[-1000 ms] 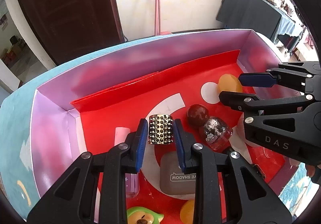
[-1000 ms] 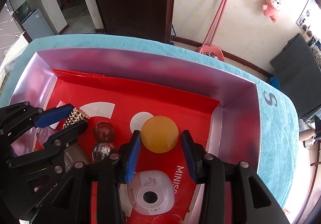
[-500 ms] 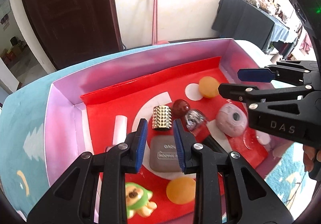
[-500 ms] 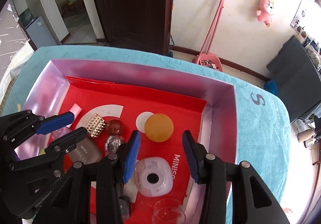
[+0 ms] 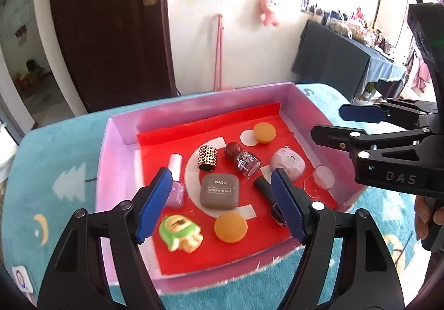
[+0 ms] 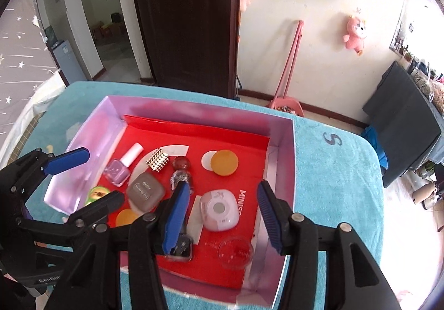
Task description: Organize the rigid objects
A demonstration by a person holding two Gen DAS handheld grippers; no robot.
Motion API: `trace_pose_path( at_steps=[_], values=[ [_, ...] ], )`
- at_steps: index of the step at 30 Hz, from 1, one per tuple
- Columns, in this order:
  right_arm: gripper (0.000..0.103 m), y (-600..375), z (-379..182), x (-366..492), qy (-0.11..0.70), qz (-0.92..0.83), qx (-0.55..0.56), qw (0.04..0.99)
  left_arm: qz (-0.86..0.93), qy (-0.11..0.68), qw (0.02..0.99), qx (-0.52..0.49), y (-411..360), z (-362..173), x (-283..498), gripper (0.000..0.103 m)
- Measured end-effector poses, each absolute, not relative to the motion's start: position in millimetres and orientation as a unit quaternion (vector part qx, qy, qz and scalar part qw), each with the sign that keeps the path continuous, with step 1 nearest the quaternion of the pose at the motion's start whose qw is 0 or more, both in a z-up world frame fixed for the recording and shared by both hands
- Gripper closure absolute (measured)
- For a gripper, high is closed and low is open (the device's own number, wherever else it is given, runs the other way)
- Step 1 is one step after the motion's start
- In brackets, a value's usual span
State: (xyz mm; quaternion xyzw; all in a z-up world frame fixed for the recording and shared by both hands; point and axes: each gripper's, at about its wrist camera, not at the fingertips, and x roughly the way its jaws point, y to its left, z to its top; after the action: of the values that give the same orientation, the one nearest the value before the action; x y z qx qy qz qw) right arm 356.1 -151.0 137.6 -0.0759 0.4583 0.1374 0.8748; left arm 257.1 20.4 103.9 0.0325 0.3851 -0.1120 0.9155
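A pink box (image 5: 194, 104) with a red liner holds the objects. My left gripper (image 5: 220, 174) hovers above its near side. Its jaws are opening, and nothing is between them. Beneath it lie a grey eye-shadow case (image 5: 219, 191), a gold studded cylinder (image 5: 207, 157) and a pink nail-polish bottle (image 5: 175, 185). My right gripper (image 6: 222, 185) hangs over the box's right half. Its jaws are also opening on nothing, above a pale pink round device (image 6: 220, 210). An orange ball (image 6: 224, 162) rests on the liner farther back.
Also in the box are a second orange ball (image 5: 230, 227), a green figurine (image 5: 179, 232), a glitter bottle with a dark red cap (image 5: 244, 161), a black item (image 5: 267, 193) and a clear cup (image 5: 319, 180). A teal cloth (image 6: 333, 171) lies around the box.
Both grippers have risen and drawn back from the box floor. The left jaws have spread wide, away from the studded cylinder. The right jaws have widened, and the orange ball stays on the liner.
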Motion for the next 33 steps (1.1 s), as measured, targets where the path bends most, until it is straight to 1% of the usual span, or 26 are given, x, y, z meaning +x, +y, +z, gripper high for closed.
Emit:
trace_pose_path(
  at_steps=[2,7,8,10,11,14,18,24,27,33],
  values=[
    [0.041,-153.0,146.0,341.5,0.441,0.138,-0.077,0.884,-0.102,0.368,0.924,0.034,23.6,110.3,244.5,0.023],
    [0.028,-157.8,163.8,308.3,0.404,0.148,-0.067,0.900,-0.074,0.336,0.939,0.025,34.0,119.6,213.0,0.022],
    [0.023,-158.5,166.5,301.3,0.396,0.148,-0.069,0.904,-0.069,0.326,0.943,0.026,35.5,120.9,205.8,0.021],
    [0.016,-161.0,172.1,287.1,0.380,0.149,-0.063,0.911,-0.063,0.315,0.946,0.031,38.1,121.7,195.5,0.015],
    [0.011,-162.0,174.2,278.7,0.371,0.150,-0.061,0.914,-0.061,0.311,0.948,0.031,38.9,122.3,191.3,0.014],
    [0.002,-163.7,176.9,262.9,0.350,0.149,-0.060,0.923,-0.060,0.300,0.952,0.023,43.9,121.6,178.1,0.013],
    [0.000,-161.5,171.0,243.7,0.330,0.147,-0.062,0.930,-0.051,0.290,0.955,0.014,47.9,114.3,167.9,0.009],
    [0.000,-158.4,144.7,234.7,0.317,0.140,-0.067,0.936,-0.040,0.272,0.961,0.008,53.7,93.8,165.9,0.009],
    [0.000,-158.6,126.7,240.0,0.322,0.140,-0.061,0.934,-0.035,0.267,0.963,0.010,54.6,83.2,173.7,0.008],
    [0.000,-157.1,96.0,258.0,0.321,0.126,-0.065,0.936,-0.041,0.283,0.958,0.006,56.0,61.0,206.1,0.008]
  ],
)
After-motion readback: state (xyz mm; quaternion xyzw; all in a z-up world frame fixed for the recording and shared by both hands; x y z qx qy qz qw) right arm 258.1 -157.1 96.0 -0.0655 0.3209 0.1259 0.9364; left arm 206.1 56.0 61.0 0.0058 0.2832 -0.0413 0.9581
